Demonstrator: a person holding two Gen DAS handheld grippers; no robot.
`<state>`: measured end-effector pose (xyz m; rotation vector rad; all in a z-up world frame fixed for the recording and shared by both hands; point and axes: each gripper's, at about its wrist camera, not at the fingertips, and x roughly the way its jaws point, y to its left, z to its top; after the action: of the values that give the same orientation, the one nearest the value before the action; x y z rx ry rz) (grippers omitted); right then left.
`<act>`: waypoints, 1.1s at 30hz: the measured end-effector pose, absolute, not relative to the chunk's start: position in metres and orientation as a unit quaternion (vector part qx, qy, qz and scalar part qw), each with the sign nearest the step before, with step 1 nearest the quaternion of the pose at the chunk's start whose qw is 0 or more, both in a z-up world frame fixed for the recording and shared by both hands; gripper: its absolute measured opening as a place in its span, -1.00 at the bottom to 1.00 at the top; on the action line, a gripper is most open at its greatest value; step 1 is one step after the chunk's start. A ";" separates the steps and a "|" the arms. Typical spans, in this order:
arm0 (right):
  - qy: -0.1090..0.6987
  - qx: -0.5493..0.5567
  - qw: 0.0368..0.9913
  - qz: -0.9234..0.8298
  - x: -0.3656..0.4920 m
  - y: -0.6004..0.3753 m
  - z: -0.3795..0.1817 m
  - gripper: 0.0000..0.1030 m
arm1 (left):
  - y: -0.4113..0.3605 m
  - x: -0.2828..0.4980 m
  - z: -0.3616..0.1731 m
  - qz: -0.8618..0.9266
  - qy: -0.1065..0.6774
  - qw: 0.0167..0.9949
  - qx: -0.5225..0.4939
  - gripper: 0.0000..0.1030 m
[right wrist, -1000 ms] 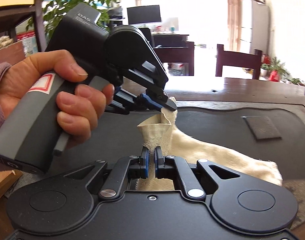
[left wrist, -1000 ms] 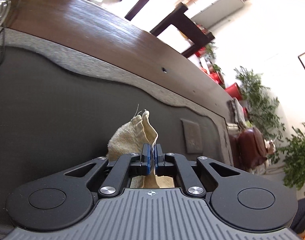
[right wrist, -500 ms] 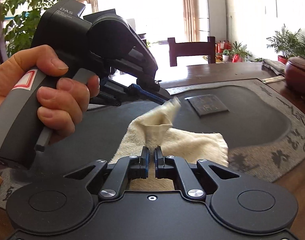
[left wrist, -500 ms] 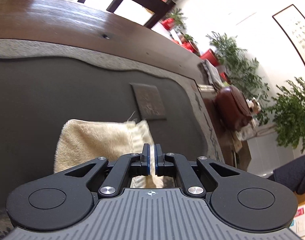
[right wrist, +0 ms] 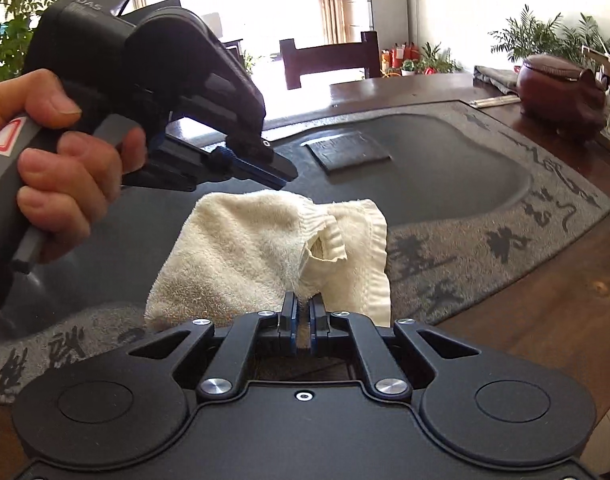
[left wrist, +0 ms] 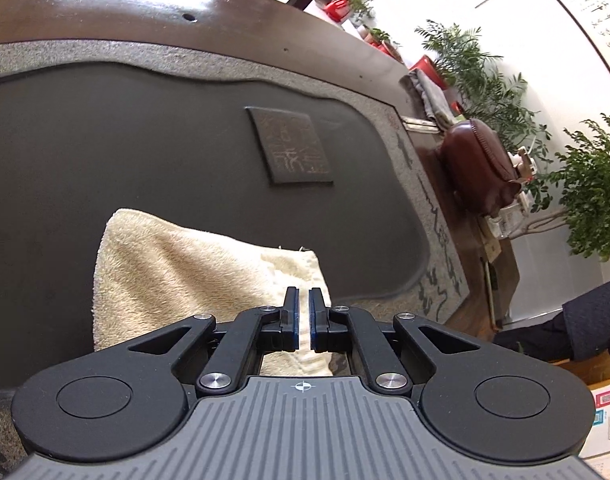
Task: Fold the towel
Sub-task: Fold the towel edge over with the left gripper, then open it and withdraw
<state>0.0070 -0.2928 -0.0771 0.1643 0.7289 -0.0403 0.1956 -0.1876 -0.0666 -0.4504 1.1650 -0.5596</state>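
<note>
A cream towel lies doubled over on the dark stone tray. Its upper layer is drawn across to the edge of the lower one. My left gripper is shut on a towel corner, and a pale strip of cloth shows between its blue pads. In the right wrist view that left gripper, held by a hand, sits at the towel's far edge. My right gripper is shut on the near corner, where the cloth bunches up into its pads.
The tray has a raised square stamp and a grey rim with dark characters. A brown clay pot and a folded grey cloth stand on the wooden table to the right. A chair and plants lie beyond.
Both grippers have carried their towel corners across and down. The cloth that hung bunched from the pads now lies spread over its lower layer.
</note>
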 end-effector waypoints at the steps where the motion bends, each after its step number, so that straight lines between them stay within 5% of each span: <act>1: 0.357 0.078 0.931 -0.021 0.006 -0.293 -0.077 -0.88 | -0.188 0.194 -0.067 -0.259 0.539 0.775 -0.204 -0.91; 11: 0.367 0.078 0.926 -0.047 -0.001 -0.305 -0.083 -0.87 | -0.189 0.173 -0.073 -0.284 0.538 0.774 -0.176 -0.90; 14: 0.369 0.078 0.925 -0.057 -0.002 -0.309 -0.084 -0.55 | -0.188 0.164 -0.073 -0.292 0.534 0.777 -0.163 -0.90; 16: 0.365 0.081 0.925 -0.063 -0.004 -0.313 -0.083 -0.51 | -0.188 0.157 -0.074 -0.297 0.532 0.777 -0.156 -0.90; 33: 0.364 0.023 0.929 0.066 0.062 -0.349 -0.061 -0.51 | -0.198 0.121 -0.091 -0.328 0.512 0.790 -0.074 -0.89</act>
<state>0.0623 -0.3487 -0.0609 0.0462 0.7466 0.1361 0.1210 -0.1977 -0.0907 -0.1599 1.1030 -0.7052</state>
